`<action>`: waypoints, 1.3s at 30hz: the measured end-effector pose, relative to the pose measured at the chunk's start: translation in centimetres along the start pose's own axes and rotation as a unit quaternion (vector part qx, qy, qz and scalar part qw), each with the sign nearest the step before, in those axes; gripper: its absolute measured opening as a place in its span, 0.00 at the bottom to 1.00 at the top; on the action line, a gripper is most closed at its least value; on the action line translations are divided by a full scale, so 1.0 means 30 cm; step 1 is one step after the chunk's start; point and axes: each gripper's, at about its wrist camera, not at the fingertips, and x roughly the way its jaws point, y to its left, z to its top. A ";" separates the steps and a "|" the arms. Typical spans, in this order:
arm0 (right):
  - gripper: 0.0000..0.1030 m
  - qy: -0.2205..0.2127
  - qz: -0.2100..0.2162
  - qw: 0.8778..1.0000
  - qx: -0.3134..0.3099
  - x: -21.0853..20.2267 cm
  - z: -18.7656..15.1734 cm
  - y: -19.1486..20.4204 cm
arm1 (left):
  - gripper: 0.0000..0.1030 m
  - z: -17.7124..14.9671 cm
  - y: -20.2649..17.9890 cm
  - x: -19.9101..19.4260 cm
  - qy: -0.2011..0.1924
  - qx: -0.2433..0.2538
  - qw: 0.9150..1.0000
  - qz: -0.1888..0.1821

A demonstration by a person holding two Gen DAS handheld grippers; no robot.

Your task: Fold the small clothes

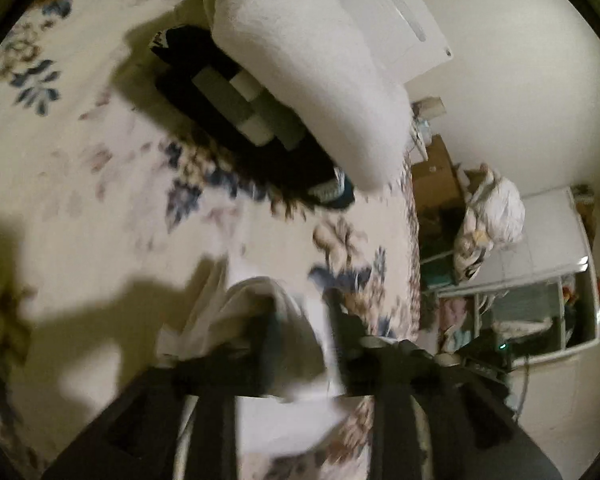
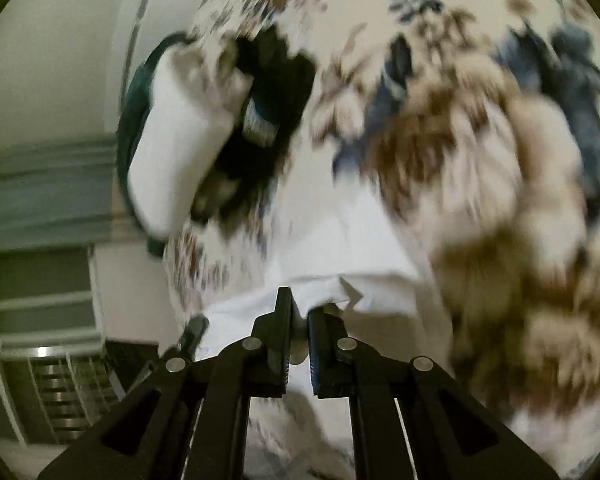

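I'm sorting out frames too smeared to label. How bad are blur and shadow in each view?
Left wrist: the white cloth in the left claw is smeared, and hard dark shadows fall across the floral bedspread. Right wrist: the bedspread pattern is heavily streaked, while the right claw stays sharp.

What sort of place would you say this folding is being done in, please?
Most likely a bedroom. The work surface is a bed with a floral bedspread, a white pillow lies over a pile of dark clothes, and a mirrored closet door stands past the bed's edge.
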 end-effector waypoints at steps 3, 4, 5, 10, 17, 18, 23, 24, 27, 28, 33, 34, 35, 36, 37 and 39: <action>0.41 -0.004 0.000 1.000 0.005 0.020 0.075 -0.003 | 0.56 0.047 0.036 -0.021 -0.023 -0.016 1.000 -0.011; 0.49 -0.007 -0.005 1.000 -0.004 0.003 0.072 -0.014 | 0.56 0.050 0.042 -0.029 -0.026 -0.016 1.000 -0.009; 0.51 -0.007 -0.012 1.000 -0.013 -0.007 0.067 -0.020 | 0.56 0.048 0.048 -0.044 -0.029 -0.010 1.000 0.003; 0.53 0.009 -0.078 0.996 -0.039 -0.019 -0.004 -0.125 | 0.56 -0.021 0.087 -0.001 0.002 0.026 0.997 0.068; 0.47 0.021 -0.059 0.998 0.011 0.094 0.066 -0.220 | 0.15 -0.010 0.114 0.190 0.039 0.049 0.995 0.081; 0.13 0.014 -0.054 0.998 0.009 0.099 0.081 -0.208 | 0.03 0.000 0.104 0.203 0.042 0.059 0.993 0.088; 0.03 -0.005 -0.110 0.994 -0.030 0.122 0.140 -0.134 | 0.06 0.050 0.119 0.168 0.045 0.057 0.994 0.081; 0.05 0.002 -0.114 0.993 -0.035 0.117 0.135 -0.131 | 0.11 0.047 0.129 0.150 0.050 0.050 0.994 0.083; 0.31 0.016 -0.139 0.989 -0.055 0.071 0.077 -0.142 | 0.47 -0.029 0.152 0.047 0.051 0.051 0.994 0.086; 0.44 0.024 -0.136 0.989 -0.055 0.046 0.036 -0.160 | 0.52 -0.069 0.161 0.015 0.051 0.053 0.993 0.091; 0.47 0.087 -0.118 0.989 -0.031 0.036 -0.158 -0.257 | 0.54 -0.249 0.230 -0.034 0.077 0.015 0.993 0.087; 0.48 0.100 -0.114 0.988 -0.028 0.055 -0.195 -0.278 | 0.54 -0.266 0.232 -0.023 0.078 0.008 0.994 0.082; 0.48 0.106 -0.115 0.987 -0.026 0.070 -0.215 -0.293 | 0.53 -0.282 0.228 -0.005 0.076 0.003 0.994 0.076; 0.48 0.108 -0.118 0.987 -0.022 0.082 -0.230 -0.304 | 0.49 -0.291 0.223 0.004 0.071 0.002 0.995 0.068; 0.38 0.107 -0.115 0.987 -0.013 0.093 -0.246 -0.317 | 0.37 -0.298 0.214 0.009 0.064 0.005 0.996 0.062; 0.09 0.092 -0.120 0.988 -0.010 0.085 -0.258 -0.323 | 0.06 -0.302 0.193 0.032 0.072 0.019 0.995 0.073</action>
